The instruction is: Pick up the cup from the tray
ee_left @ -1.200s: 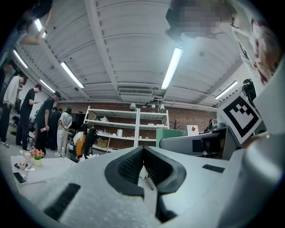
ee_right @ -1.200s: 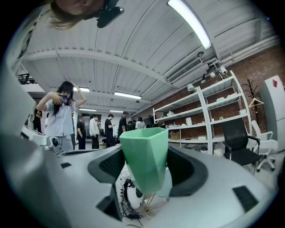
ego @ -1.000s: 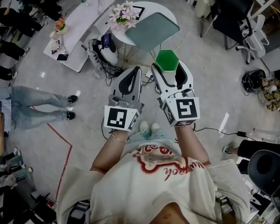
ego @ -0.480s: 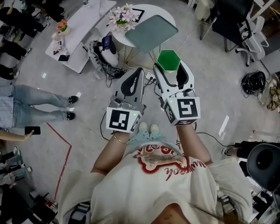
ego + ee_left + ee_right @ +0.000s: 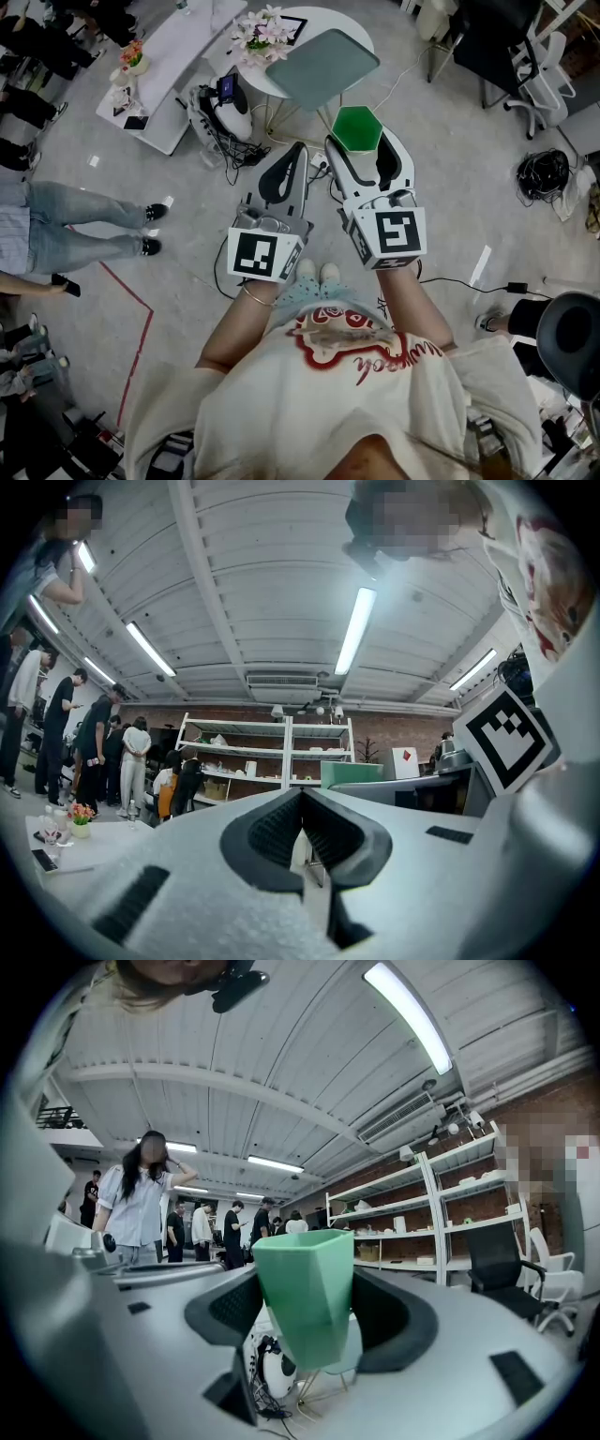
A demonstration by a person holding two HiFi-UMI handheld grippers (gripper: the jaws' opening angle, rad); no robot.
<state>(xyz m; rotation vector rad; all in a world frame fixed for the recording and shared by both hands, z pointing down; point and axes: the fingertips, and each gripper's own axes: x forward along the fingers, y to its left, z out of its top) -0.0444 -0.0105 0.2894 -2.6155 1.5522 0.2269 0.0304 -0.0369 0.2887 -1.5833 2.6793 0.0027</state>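
Note:
A green hexagonal cup point(image 5: 357, 128) is clamped between the jaws of my right gripper point(image 5: 361, 142), held upright in the air in front of the person's body. The right gripper view shows the same cup point(image 5: 305, 1297) with both dark pads pressing its sides. The grey-green tray point(image 5: 323, 67) lies beyond it on a round white table point(image 5: 349, 21) and nothing shows on its surface. My left gripper point(image 5: 298, 152) hangs beside the right one, shut with nothing in it; its pads point(image 5: 281, 832) meet in the left gripper view.
Pink flowers point(image 5: 264, 30) stand on the round table by the tray. Cables and a white device point(image 5: 225, 112) lie on the floor under it. A long white table point(image 5: 169, 66) is at far left, a person's jeans legs point(image 5: 84, 225) at left, office chairs point(image 5: 525, 56) at right.
Both grippers stay almost where they were, the green cup still held in the right one. Only the view has shifted slightly.

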